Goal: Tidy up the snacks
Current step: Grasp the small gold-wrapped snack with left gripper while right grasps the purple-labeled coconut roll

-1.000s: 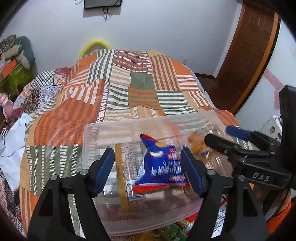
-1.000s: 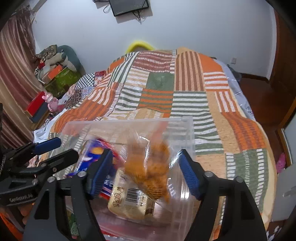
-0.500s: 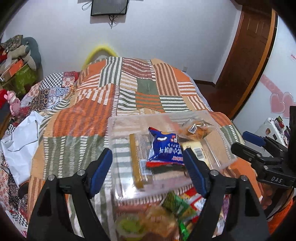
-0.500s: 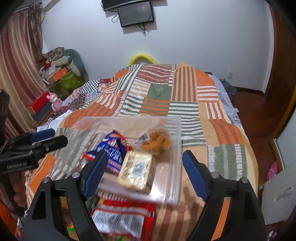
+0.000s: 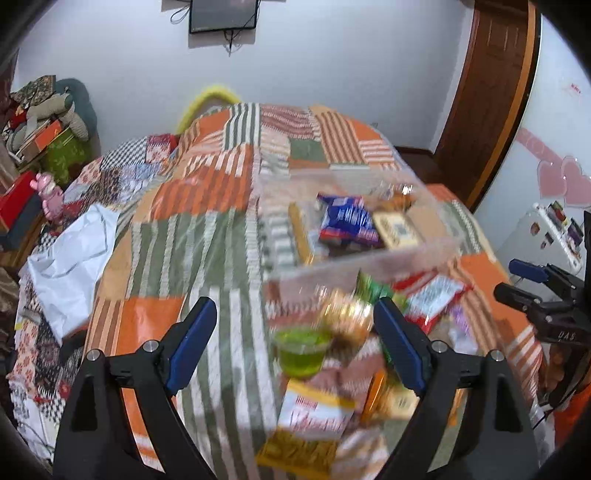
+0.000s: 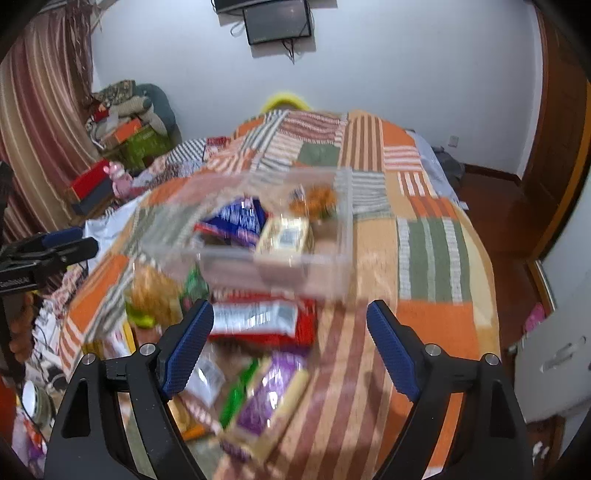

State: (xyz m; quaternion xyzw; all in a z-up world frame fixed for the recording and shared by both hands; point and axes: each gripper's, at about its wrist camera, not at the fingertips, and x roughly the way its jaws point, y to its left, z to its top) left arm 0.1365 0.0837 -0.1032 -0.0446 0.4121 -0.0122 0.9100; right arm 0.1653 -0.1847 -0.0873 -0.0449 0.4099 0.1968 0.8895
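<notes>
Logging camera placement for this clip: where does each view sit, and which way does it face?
Left wrist: on the left gripper, looking forward and down over the quilt at the bin and loose snacks; its own open fingers show, with the right gripper at the right edge.
Right wrist: on the right gripper, facing the same bin from the other side; its own open fingers show, with the left gripper at the left edge.
Shared: bin, blue packet, quilt, wall TV.
</notes>
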